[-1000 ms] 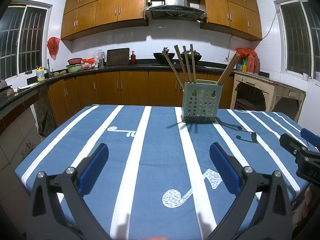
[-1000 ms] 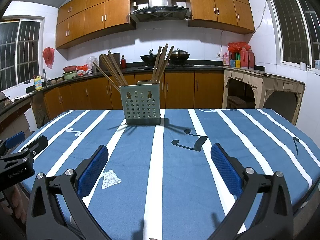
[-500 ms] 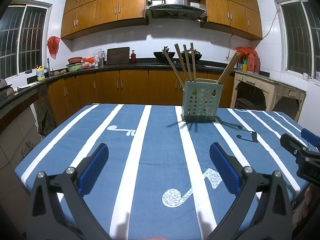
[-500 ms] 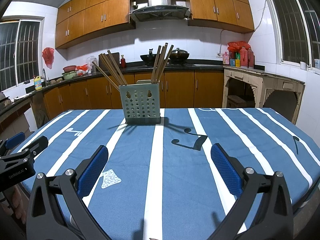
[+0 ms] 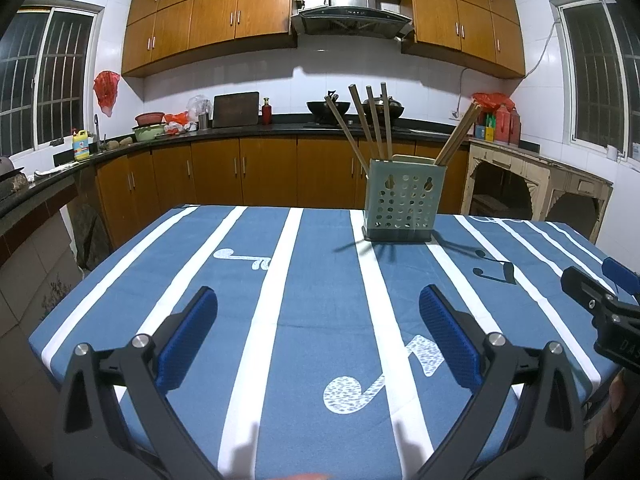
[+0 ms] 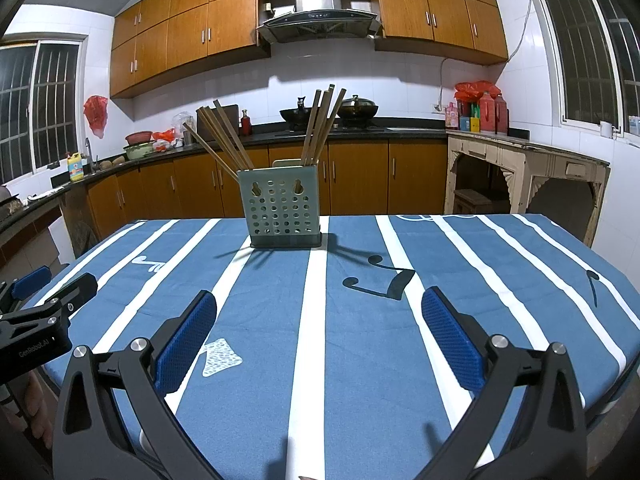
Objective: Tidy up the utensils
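Holder: the green utensil holder point(image 6: 283, 211) stands upright at frame centre, chopsticks point(image 6: 224, 136) inside.
Table: the blue cloth point(image 6: 360, 344) appears bare; sorting looks done.
Tools: left gripper point(image 5: 318, 314) and right gripper point(image 6: 319, 312) spread wide, empty.

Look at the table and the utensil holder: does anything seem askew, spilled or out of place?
Nothing stands out. The utensil holder stands upright on the tablecloth with chopsticks leaning inside it. Both hand-held grippers, left and right, are open and empty.

striped tablecloth point(image 5: 320, 300) | range hood point(image 5: 352, 12) | wok point(image 5: 328, 107) | yellow bottle point(image 5: 81, 145)
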Motion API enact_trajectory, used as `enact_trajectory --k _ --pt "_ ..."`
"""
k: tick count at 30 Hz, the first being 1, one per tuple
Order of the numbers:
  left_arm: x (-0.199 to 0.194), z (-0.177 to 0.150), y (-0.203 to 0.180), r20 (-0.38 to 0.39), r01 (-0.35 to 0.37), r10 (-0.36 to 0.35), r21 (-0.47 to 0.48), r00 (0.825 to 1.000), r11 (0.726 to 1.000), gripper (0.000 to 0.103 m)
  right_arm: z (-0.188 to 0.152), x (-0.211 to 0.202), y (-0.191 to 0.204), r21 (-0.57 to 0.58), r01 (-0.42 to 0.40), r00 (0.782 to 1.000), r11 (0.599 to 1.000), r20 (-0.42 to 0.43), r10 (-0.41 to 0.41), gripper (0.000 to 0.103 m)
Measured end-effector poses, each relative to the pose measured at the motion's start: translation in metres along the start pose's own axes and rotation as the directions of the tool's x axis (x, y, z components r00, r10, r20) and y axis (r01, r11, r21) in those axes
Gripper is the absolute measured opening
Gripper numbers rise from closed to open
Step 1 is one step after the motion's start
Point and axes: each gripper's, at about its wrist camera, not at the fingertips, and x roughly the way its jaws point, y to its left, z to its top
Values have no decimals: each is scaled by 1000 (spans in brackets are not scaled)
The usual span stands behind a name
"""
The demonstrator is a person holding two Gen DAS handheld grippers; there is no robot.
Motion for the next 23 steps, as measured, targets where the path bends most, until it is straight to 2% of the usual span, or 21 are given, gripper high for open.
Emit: enact_trajectory --k 23 --pt "0 -3 -3 -5 3 -3 -2 1000 1000 99 1 -1 1 2 0 1000 1000 -2 0 101"
